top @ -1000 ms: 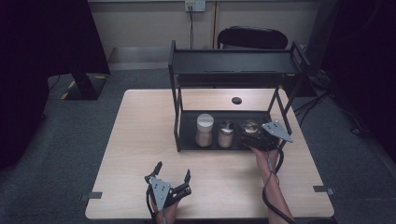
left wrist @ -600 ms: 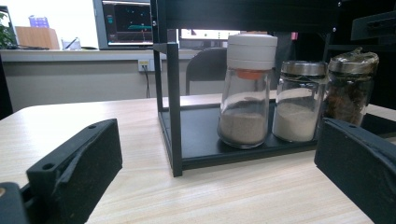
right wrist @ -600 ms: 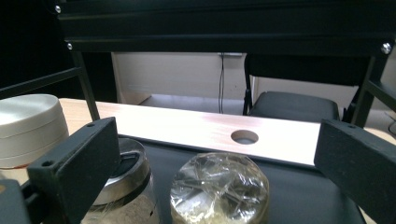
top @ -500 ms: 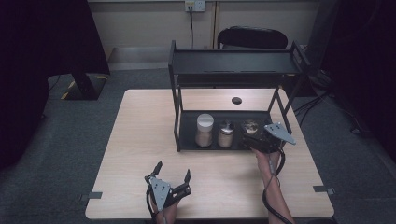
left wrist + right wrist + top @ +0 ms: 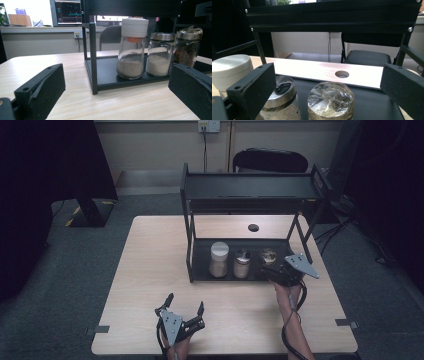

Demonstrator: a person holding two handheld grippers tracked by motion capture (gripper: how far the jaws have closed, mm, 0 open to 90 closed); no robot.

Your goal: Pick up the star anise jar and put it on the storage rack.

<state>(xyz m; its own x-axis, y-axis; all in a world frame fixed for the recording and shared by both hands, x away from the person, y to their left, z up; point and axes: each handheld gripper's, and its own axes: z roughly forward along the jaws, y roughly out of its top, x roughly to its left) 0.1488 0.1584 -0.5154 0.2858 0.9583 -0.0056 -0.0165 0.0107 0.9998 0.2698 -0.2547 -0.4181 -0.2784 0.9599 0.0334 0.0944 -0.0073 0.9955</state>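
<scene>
A black two-shelf rack (image 5: 250, 195) stands on the wooden table (image 5: 150, 270). On its lower shelf stand three jars in a row: a white-lidded jar (image 5: 219, 259) of pale powder, a metal-lidded jar (image 5: 242, 263), and a wrap-covered jar (image 5: 268, 255) with dark contents. My right gripper (image 5: 270, 268) is open at the shelf's front right. In the right gripper view the wrap-covered jar (image 5: 330, 101) sits just ahead between the jaws, beside the metal-lidded jar (image 5: 283, 93). My left gripper (image 5: 185, 300) rests open near the table's front edge, facing the rack with the white-lidded jar (image 5: 132, 47) ahead.
A round hole (image 5: 253, 227) pierces the table behind the rack. A black chair (image 5: 270, 160) stands beyond the far edge. The rack's upright posts (image 5: 93, 57) frame the shelf opening. Bare tabletop lies left of the rack.
My right gripper has crept slightly left and forward toward the wrap-covered jar. The left gripper and the jars have stayed put.
</scene>
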